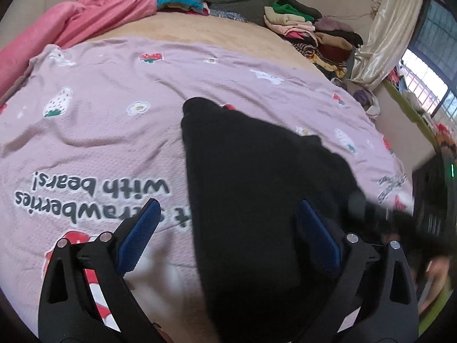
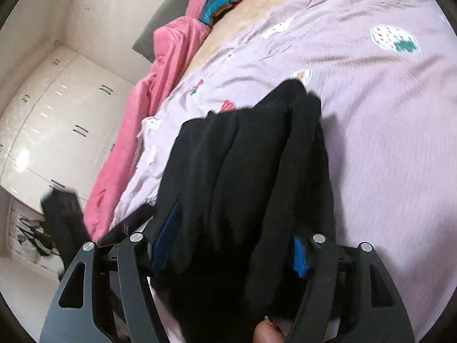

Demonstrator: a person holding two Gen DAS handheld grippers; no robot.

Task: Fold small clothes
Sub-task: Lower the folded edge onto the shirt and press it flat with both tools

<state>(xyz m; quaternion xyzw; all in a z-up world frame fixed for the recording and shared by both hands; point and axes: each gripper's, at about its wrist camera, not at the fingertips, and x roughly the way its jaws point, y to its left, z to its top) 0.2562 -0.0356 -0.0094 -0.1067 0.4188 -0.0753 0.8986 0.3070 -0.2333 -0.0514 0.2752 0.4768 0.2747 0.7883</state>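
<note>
Left wrist view: left gripper (image 1: 228,223) jaws spread wide, blue pads (image 1: 140,234) clear of the cloth. Black garment (image 1: 257,185) lies on the lilac printed sheet (image 1: 114,131), running between the open jaws, not pinched. Pink blanket (image 1: 85,20) at the far left edge of the bed; heap of mixed clothes (image 1: 311,34) at the far right edge. No containers in sight.

Right wrist view: right gripper (image 2: 231,228) jaws apart, black garment (image 2: 245,171) bunched in folds between them, draped over the pads; grip pressure can't be told. White wardrobe (image 2: 57,120) at left.
</note>
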